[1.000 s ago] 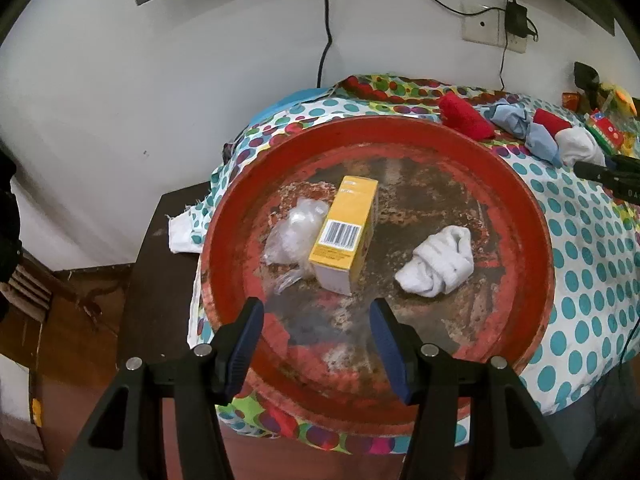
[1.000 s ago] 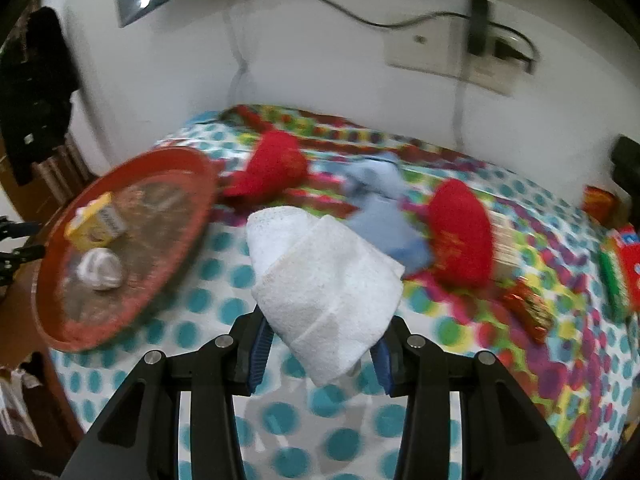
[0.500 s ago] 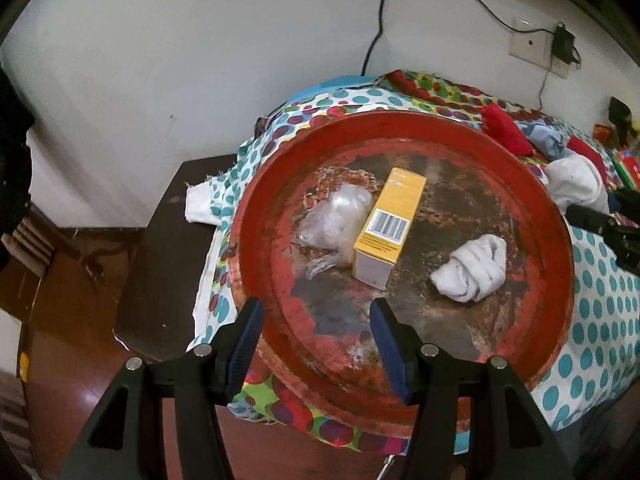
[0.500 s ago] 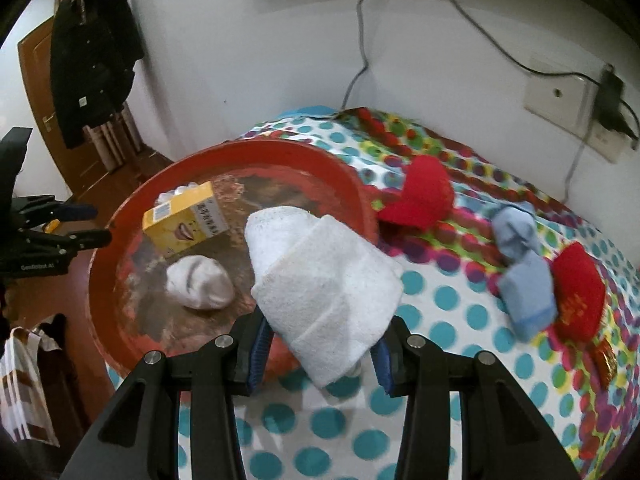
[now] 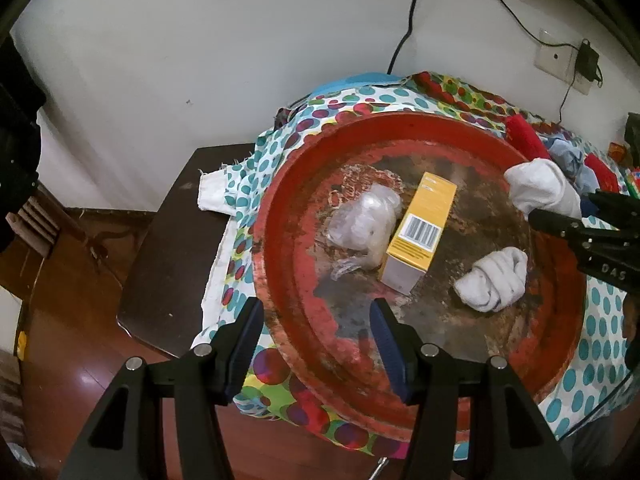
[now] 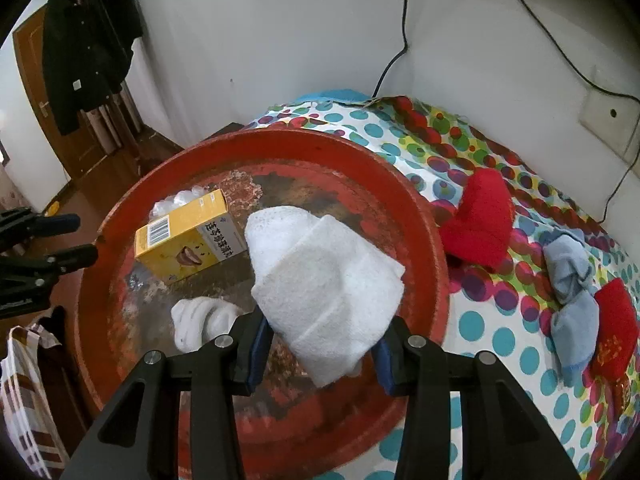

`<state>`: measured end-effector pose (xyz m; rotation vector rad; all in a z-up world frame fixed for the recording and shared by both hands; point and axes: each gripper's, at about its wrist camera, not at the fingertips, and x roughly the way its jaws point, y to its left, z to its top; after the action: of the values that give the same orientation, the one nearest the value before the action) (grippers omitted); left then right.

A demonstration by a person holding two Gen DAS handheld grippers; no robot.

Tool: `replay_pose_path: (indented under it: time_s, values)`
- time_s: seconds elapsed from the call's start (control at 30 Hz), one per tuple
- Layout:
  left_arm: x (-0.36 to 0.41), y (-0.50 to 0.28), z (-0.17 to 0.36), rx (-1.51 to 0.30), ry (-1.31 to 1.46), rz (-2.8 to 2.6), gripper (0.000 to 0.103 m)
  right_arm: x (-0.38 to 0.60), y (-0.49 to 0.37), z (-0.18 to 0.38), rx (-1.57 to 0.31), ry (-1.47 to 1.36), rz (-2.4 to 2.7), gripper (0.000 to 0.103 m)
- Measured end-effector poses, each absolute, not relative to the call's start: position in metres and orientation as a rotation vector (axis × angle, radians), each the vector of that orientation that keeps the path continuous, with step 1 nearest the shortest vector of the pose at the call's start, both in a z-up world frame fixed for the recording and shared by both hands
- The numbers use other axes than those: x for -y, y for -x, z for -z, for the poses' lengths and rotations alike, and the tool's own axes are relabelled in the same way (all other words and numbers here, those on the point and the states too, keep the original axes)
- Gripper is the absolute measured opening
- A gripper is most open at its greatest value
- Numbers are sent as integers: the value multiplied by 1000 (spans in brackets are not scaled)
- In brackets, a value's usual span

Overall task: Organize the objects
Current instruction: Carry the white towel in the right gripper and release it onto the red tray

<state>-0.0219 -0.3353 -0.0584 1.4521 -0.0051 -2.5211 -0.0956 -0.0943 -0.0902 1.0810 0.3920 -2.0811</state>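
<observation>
A round red tray (image 5: 280,240) (image 6: 432,248) lies on a dotted cloth. It holds a yellow box (image 5: 424,224) (image 6: 188,240), a clear plastic bag (image 5: 364,216) (image 6: 176,200) and a rolled white sock (image 5: 492,280) (image 6: 200,320). My right gripper (image 6: 324,336) (image 5: 560,208) is shut on a folded white sock (image 6: 320,280) (image 5: 540,188), which it holds above the tray's right half. My left gripper (image 5: 316,312) (image 6: 84,238) hangs open and empty at the tray's near-left rim.
On the dotted cloth (image 6: 492,336) right of the tray lie a red sock (image 6: 480,224), blue socks (image 6: 572,292) and another red sock (image 6: 616,328). A dark wooden table (image 5: 172,248) shows left of the tray. The wall with cables and a socket stands close behind.
My right gripper has carried the folded white sock leftward, from above the dotted cloth to above the tray. The left gripper has drifted a little left and stays open.
</observation>
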Motion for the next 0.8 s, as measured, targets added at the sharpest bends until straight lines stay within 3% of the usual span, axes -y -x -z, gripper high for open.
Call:
replay_pose_path:
  time_s: [0.4, 0.47, 0.53, 0.57, 0.8]
  values:
    - [343, 24, 62, -38, -1475, 2497, 57, 109, 95, 98, -455, -1076, 2076, 43]
    - [342, 25, 63, -39, -1481, 2496, 57, 110, 96, 97, -445, -1072, 2074, 49]
    - [341, 26, 63, -41, -1487, 2500, 57, 109, 96, 93, -423, -1049, 2083, 69]
    - [341, 26, 64, -39, -1490, 2499, 57, 107, 95, 91, -418, -1034, 2093, 73]
    - [334, 28, 65, -39, -1504, 2507, 57, 98, 89, 77, -433, -972, 2121, 76]
